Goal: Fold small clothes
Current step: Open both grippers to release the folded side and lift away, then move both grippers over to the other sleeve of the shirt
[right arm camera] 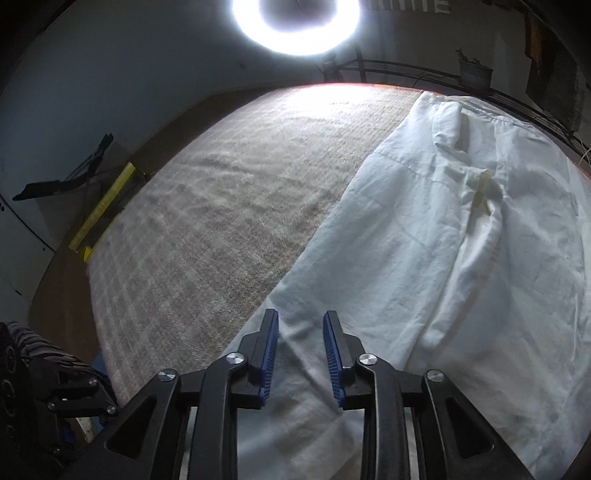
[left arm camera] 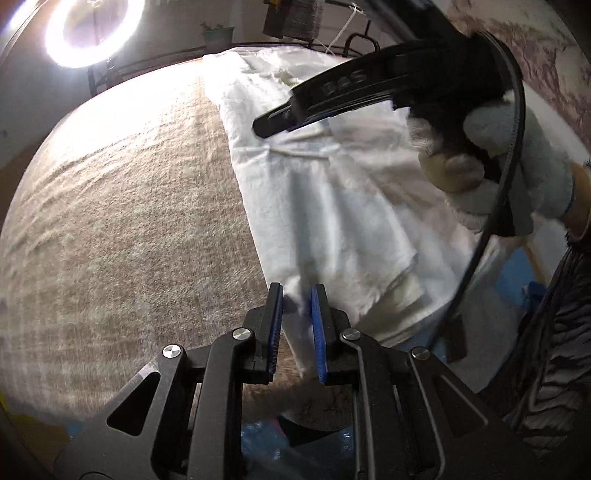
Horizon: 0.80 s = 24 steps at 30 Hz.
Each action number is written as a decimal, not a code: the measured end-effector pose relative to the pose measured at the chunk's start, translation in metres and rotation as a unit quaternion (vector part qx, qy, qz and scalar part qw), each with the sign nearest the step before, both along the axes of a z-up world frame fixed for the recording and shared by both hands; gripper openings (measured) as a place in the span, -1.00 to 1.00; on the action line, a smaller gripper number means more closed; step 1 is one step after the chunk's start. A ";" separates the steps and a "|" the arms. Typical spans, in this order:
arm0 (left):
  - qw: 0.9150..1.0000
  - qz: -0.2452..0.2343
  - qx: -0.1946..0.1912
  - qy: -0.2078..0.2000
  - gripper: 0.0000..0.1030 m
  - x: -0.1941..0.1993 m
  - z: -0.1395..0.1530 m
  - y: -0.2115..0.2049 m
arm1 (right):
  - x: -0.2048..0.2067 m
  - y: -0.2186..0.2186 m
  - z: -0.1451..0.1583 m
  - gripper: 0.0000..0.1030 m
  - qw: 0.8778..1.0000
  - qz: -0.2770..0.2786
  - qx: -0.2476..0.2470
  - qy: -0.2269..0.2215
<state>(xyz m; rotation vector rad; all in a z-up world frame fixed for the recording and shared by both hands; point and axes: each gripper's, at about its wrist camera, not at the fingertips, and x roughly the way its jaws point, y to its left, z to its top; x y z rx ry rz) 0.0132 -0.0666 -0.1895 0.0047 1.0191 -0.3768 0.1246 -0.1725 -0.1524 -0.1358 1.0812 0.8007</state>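
A white garment (left arm camera: 332,206) lies spread on the beige woven mat (left arm camera: 129,221), along its right side. My left gripper (left arm camera: 297,291) hovers over the garment's near edge, jaws open with nothing between them. The right gripper's black body (left arm camera: 388,92), held in a gloved hand (left arm camera: 517,170), hangs above the garment's middle; its fingertips are blurred in the left wrist view. In the right wrist view my right gripper (right arm camera: 301,317) is open just above the garment (right arm camera: 443,240), near its left edge by the mat (right arm camera: 221,203). Neither gripper holds cloth.
A bright ring light (right arm camera: 295,22) stands beyond the mat's far edge. A yellow bar (right arm camera: 103,206) lies at the mat's left side. A small potted plant (right arm camera: 474,72) and dark railing sit at the back. Blue items (left arm camera: 517,273) lie near the garment's near right.
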 end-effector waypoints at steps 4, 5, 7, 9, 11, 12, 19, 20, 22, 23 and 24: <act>0.999 0.024 -0.020 -0.035 -0.75 0.005 0.028 0.003 | 0.000 -0.023 0.030 -0.25 0.999 -0.031 0.035 -0.016; 0.998 0.029 -0.028 -0.043 -0.70 0.007 0.035 0.002 | 0.000 -0.029 0.036 -0.17 0.998 -0.040 0.039 -0.021; 0.997 0.032 -0.042 -0.054 -0.39 0.016 0.046 -0.001 | 0.000 -0.045 0.050 -0.15 0.996 -0.060 0.051 -0.034; 0.996 0.033 -0.055 -0.070 -0.14 0.024 0.055 -0.008 | 0.000 -0.058 0.059 0.00 0.995 -0.075 0.058 -0.041; 0.995 0.023 -0.060 -0.079 -0.14 0.028 0.062 -0.018 | -0.001 -0.076 0.069 0.18 0.992 -0.095 0.063 -0.051; 0.995 0.017 -0.061 -0.081 -0.14 0.031 0.063 -0.022 | -0.003 -0.086 0.073 0.18 0.991 -0.106 0.065 -0.058; 0.994 -0.025 -0.076 -0.077 -0.13 0.034 0.075 -0.066 | -0.007 -0.165 0.085 0.44 0.979 -0.185 0.069 -0.057; 0.994 -0.032 -0.075 -0.078 -0.13 0.035 0.075 -0.072 | -0.008 -0.180 0.087 0.45 0.975 -0.202 0.070 -0.059; 0.993 -0.052 -0.072 -0.080 -0.13 0.035 0.075 -0.092 | -0.012 -0.209 0.091 0.45 0.968 -0.232 0.070 -0.062; 0.993 -0.060 -0.070 -0.080 -0.13 0.036 0.074 -0.099 | -0.014 -0.226 0.094 0.45 0.964 -0.250 0.073 -0.061; 0.992 -0.071 -0.068 -0.080 -0.13 0.036 0.074 -0.108 | -0.015 -0.241 0.096 0.45 0.959 -0.266 0.076 -0.060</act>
